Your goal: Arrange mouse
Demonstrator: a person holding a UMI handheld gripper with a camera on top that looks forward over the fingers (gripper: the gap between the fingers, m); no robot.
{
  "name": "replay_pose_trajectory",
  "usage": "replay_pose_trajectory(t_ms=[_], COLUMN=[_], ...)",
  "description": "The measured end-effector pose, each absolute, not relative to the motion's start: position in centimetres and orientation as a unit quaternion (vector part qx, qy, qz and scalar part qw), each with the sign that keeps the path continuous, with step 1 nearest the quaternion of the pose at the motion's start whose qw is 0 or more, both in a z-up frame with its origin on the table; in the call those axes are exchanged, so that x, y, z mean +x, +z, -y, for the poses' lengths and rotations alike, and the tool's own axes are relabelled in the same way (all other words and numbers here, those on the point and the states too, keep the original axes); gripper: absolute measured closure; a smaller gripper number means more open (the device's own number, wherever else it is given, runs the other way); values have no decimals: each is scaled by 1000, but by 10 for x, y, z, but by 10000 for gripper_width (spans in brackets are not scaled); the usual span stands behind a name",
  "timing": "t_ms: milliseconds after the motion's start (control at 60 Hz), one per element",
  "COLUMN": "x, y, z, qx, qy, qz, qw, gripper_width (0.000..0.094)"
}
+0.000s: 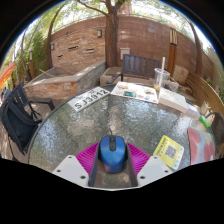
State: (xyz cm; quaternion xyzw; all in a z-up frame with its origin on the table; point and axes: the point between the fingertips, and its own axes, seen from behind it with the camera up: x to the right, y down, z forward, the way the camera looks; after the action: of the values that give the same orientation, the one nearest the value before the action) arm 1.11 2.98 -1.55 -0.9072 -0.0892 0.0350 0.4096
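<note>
white plate [89,98] on table: dark characters, unreadable | yellow card [168,150]: print illegible

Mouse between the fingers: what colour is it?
Blue, the mouse; seen best in the gripper view.

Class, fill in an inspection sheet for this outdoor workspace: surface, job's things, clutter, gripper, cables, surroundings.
Surface: round glass table, outdoors.
Job's things: blue mouse between the fingers, whose pink pads flank it.
Clutter: white label strip; yellow card; pink item at the table's edge.
Gripper: gripper closed on the mouse.
Cables: nothing seen.
Surroundings: brick wall, tree trunk, black chair.
</note>
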Motion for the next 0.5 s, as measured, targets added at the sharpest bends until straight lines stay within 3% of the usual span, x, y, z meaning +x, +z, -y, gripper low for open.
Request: replay_pose_trajectory(t_ms=[183,300,383,500], x=[14,8,2,19], y=[-11,9,61,172], z=[-30,-33,-26,-29], qx=[-902,-892,-874,-835], qy=[24,34,72,130], qz=[100,114,108,78], qw=[419,436,468,530], gripper_width=[565,583,583,584])
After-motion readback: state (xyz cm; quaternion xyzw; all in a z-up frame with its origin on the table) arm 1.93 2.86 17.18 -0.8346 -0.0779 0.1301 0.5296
